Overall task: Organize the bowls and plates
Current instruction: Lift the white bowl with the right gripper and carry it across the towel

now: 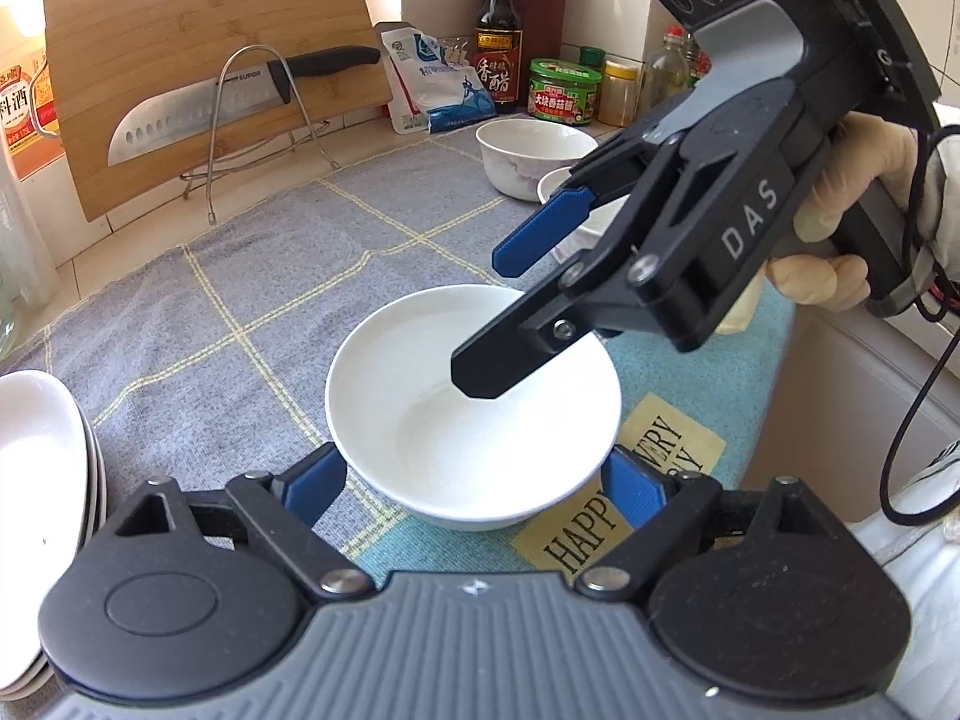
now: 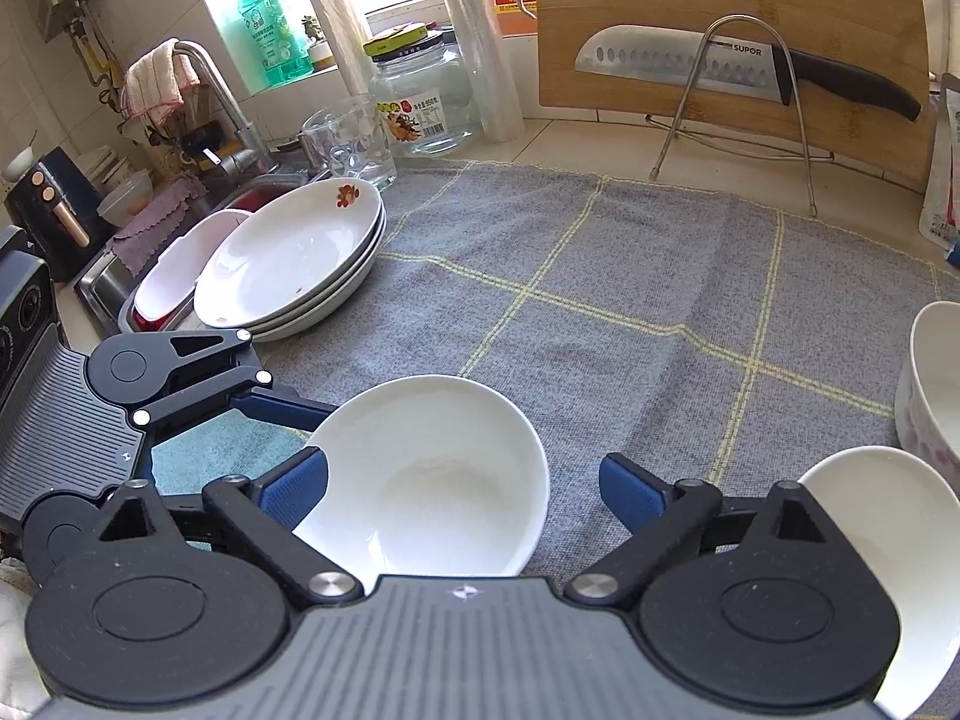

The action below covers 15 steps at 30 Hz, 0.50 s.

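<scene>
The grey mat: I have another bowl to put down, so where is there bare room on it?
The open patch is the grey mat between the plate stack, the knife rack and the white bowl. It is crowded by the flowered bowl and around the white bowl, flanked by both grippers.

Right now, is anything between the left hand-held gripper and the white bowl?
No. The white bowl already sits between the fingers of the left hand-held gripper. The open right hand-held gripper hangs above it.
</scene>
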Each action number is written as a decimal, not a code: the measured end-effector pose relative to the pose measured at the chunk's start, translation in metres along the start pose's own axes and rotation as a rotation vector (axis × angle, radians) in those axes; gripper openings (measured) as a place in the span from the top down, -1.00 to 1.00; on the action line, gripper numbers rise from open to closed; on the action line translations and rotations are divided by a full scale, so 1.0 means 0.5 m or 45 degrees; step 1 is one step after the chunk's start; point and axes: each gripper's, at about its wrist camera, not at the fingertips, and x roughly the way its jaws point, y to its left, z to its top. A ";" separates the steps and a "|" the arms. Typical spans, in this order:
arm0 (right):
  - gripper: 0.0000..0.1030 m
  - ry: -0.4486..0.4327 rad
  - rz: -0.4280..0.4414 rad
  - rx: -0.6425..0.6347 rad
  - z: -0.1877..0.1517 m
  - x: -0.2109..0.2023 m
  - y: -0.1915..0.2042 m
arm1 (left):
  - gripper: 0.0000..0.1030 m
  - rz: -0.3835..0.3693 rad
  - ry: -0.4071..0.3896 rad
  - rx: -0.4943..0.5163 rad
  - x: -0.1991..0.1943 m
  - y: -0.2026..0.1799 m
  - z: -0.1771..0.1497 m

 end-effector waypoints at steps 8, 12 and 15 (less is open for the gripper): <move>-0.96 -0.019 -0.058 0.010 0.003 -0.003 0.008 | -0.89 -0.044 -0.059 -0.028 -0.031 0.015 0.007; -0.97 -0.047 -0.100 0.024 0.006 -0.011 0.016 | -0.90 -0.066 -0.078 0.004 -0.042 0.015 0.013; -0.99 -0.076 -0.146 0.043 0.005 -0.019 0.023 | -0.90 -0.079 -0.091 0.033 -0.048 0.016 0.015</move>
